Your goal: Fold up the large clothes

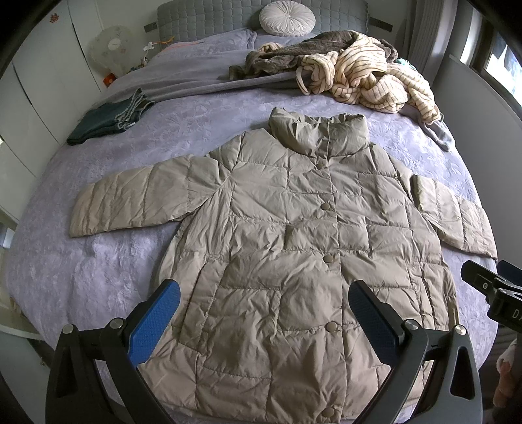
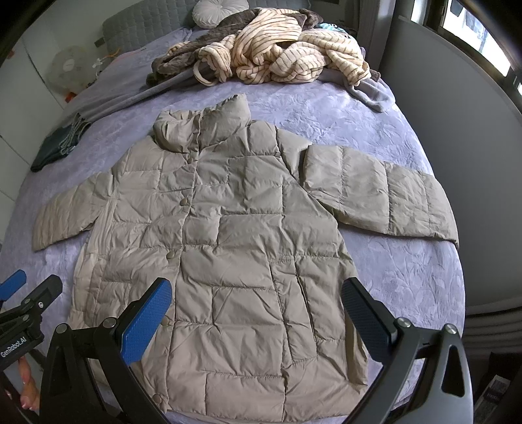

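One beige quilted jacket (image 1: 293, 234) lies flat on one bed (image 1: 98, 267), showing six snap buttons (image 1: 326, 206) and two sleeves. Beyond the jacket's collar sit one heap of striped and grey clothes (image 1: 355, 75), one round white cushion (image 1: 287, 17) and one folded dark green garment (image 1: 104, 120). Two tongs, left (image 1: 264, 313) and right (image 2: 257, 310), both spread wide.

A beige padded jacket (image 2: 222, 248) lies flat and buttoned on the lilac bedspread (image 2: 407, 277), sleeves spread, below the right gripper (image 2: 257, 313), whose jaws gape wide above its hem.
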Demonstrator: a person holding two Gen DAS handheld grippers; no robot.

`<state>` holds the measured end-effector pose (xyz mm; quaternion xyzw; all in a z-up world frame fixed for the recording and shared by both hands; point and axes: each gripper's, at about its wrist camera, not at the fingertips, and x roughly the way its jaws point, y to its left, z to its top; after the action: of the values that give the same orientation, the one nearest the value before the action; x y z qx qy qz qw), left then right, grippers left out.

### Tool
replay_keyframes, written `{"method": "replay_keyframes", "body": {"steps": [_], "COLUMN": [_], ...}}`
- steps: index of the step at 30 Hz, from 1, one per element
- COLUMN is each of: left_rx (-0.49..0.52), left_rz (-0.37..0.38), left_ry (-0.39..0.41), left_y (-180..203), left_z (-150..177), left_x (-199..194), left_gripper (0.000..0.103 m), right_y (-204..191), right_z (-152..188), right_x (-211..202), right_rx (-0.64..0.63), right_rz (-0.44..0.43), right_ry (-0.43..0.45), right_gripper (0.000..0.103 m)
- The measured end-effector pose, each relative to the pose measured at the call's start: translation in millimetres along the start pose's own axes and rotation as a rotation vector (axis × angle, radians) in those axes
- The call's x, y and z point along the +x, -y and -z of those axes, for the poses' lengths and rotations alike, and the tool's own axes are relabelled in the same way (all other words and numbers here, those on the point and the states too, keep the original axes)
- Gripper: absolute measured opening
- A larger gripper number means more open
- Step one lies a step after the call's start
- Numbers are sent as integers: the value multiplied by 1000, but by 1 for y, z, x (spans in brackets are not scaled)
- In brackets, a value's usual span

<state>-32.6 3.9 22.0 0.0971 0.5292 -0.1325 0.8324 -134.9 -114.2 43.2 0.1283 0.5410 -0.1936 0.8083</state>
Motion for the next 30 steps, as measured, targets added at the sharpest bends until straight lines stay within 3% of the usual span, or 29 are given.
{"method": "replay_keyframes", "body": {"steps": [30], "left_rx": [1], "left_rz": [0], "left_ry": [1], "left_y": [-1], "left_z": [0], "left_x": [0], "left_gripper": [103], "right_y": [-1], "right_z": [-1], "right_x": [1], "right_rx": [1], "right_rz": [-2], "right_ry": [-2], "right_gripper": [103]}}
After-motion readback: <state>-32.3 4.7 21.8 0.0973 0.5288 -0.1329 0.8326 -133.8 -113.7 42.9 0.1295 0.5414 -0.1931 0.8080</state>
